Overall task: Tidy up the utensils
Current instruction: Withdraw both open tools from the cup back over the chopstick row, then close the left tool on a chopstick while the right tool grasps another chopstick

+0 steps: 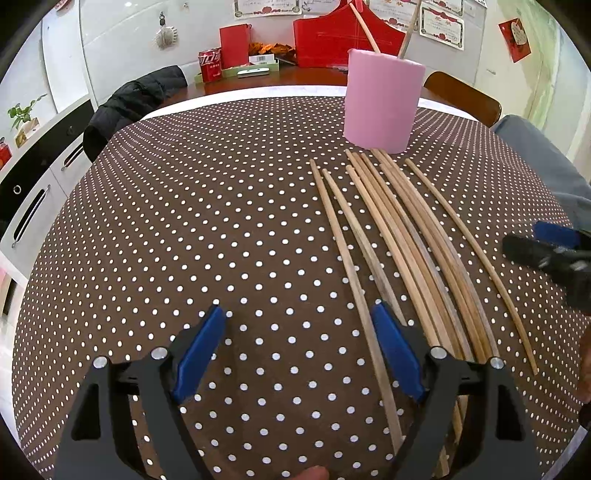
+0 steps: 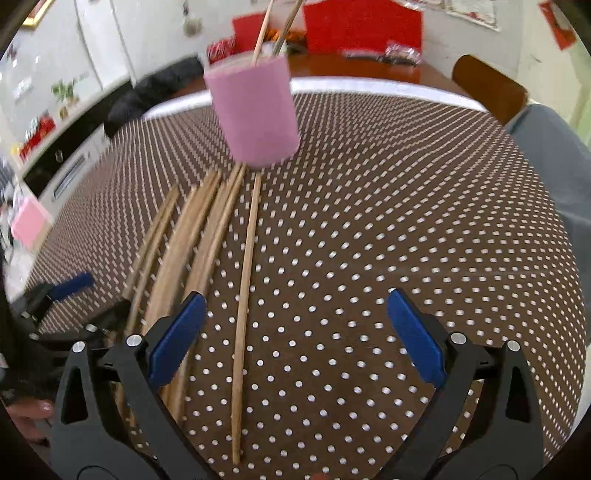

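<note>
Your left hand-held gripper (image 1: 299, 325) tilts down, jaws spread and empty, beside the chopsticks (image 1: 399, 236) lying on the counter (image 1: 184, 221); your right hand-held gripper (image 2: 295, 310) gapes over one chopstick (image 2: 245, 280).

One pink cup (image 1: 382, 101) stands on the surface toward its far edge, with two wooden chopsticks (image 1: 408, 31) standing in it. About nine more chopsticks (image 1: 399, 236) lie loose on the polka-dot cloth just in front of the cup; a few lie too close together to count surely. Behind it are two red boxes (image 1: 341, 42), one red can (image 1: 209, 65) and two chairs (image 1: 463, 98).
</note>
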`<action>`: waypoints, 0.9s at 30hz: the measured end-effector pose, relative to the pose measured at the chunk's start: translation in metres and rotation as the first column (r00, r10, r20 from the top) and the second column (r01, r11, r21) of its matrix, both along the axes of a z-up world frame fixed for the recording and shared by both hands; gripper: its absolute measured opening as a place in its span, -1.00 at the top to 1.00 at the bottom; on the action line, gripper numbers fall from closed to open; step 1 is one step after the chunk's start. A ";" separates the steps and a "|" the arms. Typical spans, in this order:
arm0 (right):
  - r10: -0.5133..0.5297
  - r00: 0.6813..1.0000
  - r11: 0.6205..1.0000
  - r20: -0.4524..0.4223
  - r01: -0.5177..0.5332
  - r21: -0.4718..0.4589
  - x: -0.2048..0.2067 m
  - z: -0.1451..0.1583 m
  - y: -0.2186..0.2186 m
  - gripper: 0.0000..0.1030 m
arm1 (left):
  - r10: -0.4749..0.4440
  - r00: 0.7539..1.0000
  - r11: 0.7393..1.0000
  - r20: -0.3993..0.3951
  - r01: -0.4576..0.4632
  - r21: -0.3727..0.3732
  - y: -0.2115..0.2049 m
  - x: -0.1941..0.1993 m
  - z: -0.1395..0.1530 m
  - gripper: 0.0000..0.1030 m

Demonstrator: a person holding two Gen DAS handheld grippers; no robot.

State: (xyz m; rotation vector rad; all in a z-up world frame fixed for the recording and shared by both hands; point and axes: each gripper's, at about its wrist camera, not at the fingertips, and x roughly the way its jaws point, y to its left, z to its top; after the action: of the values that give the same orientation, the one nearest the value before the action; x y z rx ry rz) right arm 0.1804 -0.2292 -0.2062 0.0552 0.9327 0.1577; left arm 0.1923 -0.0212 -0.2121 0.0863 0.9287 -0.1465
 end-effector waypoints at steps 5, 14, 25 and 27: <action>0.037 0.999 0.998 -0.032 -0.038 -0.053 0.013 -0.010 0.013 -0.61 | -0.006 1.000 1.000 -0.009 0.006 0.004 0.002 0.006 0.000 -0.58; 0.087 0.995 0.989 -0.048 -0.092 -0.118 0.027 -0.011 0.031 -0.23 | -0.010 0.999 0.999 -0.030 0.012 0.051 -0.002 0.026 0.002 -0.58; 0.121 0.991 0.983 -0.059 -0.128 -0.132 0.037 -0.009 0.050 0.50 | -0.024 0.998 1.000 -0.055 0.025 0.009 0.008 0.041 0.004 -0.34; 0.124 0.991 0.982 -0.059 -0.131 -0.133 0.036 -0.008 0.054 0.73 | -0.038 0.998 0.999 -0.050 0.039 0.007 0.008 0.041 0.007 0.04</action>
State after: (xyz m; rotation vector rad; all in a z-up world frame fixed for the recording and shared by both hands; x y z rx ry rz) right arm 0.2161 -0.1755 -0.2140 -0.1279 0.9954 0.2117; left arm 0.2328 -0.0134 -0.2055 0.1084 0.9781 -0.1814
